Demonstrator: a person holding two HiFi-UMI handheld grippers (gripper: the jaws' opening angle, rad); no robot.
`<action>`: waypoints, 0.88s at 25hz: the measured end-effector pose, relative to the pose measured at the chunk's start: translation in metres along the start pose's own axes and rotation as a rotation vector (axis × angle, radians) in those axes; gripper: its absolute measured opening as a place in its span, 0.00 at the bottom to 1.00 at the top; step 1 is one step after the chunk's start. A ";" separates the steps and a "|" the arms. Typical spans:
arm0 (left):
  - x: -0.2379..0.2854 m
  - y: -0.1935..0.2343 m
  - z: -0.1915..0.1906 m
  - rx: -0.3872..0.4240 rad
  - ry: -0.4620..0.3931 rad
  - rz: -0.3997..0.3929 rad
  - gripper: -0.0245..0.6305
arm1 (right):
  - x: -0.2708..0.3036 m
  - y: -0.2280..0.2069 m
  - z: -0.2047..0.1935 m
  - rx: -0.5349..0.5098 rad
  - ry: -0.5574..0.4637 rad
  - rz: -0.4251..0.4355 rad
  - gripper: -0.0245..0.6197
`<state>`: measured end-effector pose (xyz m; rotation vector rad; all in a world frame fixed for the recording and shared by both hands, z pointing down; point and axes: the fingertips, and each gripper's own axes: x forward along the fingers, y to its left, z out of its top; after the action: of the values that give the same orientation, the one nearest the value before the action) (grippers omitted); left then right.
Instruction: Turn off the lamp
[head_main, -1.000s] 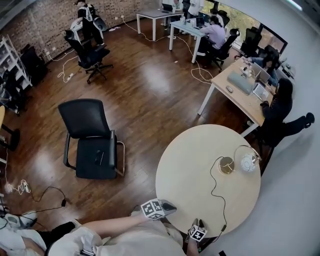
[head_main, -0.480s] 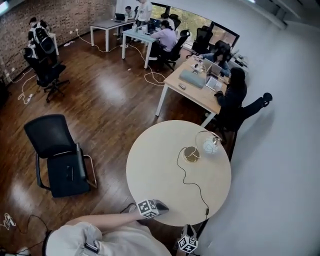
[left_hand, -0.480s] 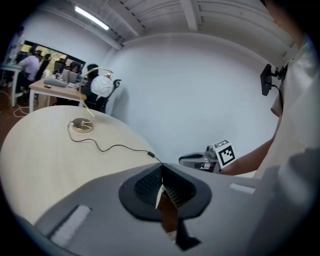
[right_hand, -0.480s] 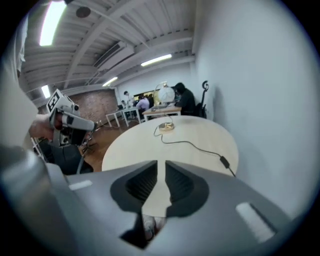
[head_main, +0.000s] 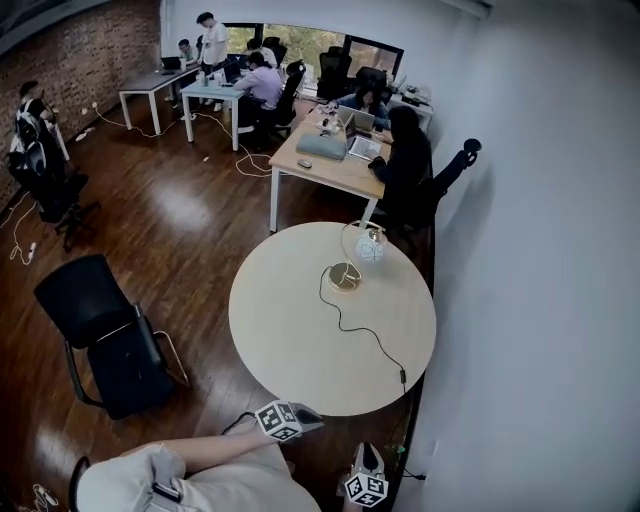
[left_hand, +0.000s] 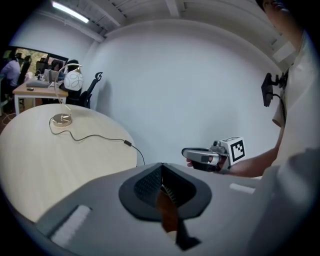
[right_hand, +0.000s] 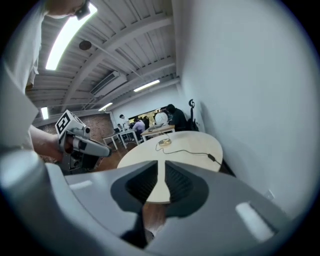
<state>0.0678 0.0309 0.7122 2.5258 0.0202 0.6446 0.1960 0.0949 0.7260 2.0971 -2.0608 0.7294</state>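
**Head view.** A round pale wooden table (head_main: 300, 340) stands against the white wall (head_main: 540, 250) on a dark wooden floor (head_main: 190, 230). The task's thing, a desk lamp with a brass disc base, thin arched stem and white globe shade (head_main: 358, 252), stands on the far part of the table, well apart from both grippers. Its black cord (head_main: 365, 335) runs across the tabletop and drops over the edge beside the wall. The left gripper (head_main: 316, 413) is at the near edge of the table. The right gripper (head_main: 367, 452) is near it, off the table and closer to the wall. A black office chair (head_main: 100, 330) stands to the left of the table. Beyond the table, people sit at a long wooden desk (head_main: 320, 165).

**Left gripper view.** The left gripper (left_hand: 161, 166) has its jaws together, with nothing between them. The lamp (left_hand: 73, 81) shows far off at upper left on the table (left_hand: 40, 155), and the cord (left_hand: 95, 137) trails toward the table edge. The right gripper (left_hand: 188, 154) shows in front of the wall, held level.

**Right gripper view.** The right gripper (right_hand: 161, 167) has just been closing its jaws. A narrow gap remains between the pads, and nothing is held there; the table (right_hand: 185, 147) shows through it. The lamp (right_hand: 163, 131) stands at the table's far end. The left gripper (right_hand: 95, 147) shows at the left.

Whether the lamp is lit cannot be told.
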 end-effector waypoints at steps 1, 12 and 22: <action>-0.003 -0.008 -0.012 -0.025 0.005 0.005 0.01 | -0.005 0.004 -0.003 -0.008 0.008 0.011 0.11; -0.045 -0.004 0.005 0.092 -0.028 -0.079 0.01 | -0.020 0.041 0.020 -0.032 -0.047 -0.089 0.11; -0.150 0.064 -0.017 0.162 -0.028 -0.136 0.01 | 0.061 0.155 0.037 -0.084 -0.102 -0.106 0.10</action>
<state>-0.0800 -0.0369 0.6898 2.6601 0.2408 0.5739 0.0531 0.0132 0.6801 2.2191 -1.9730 0.5222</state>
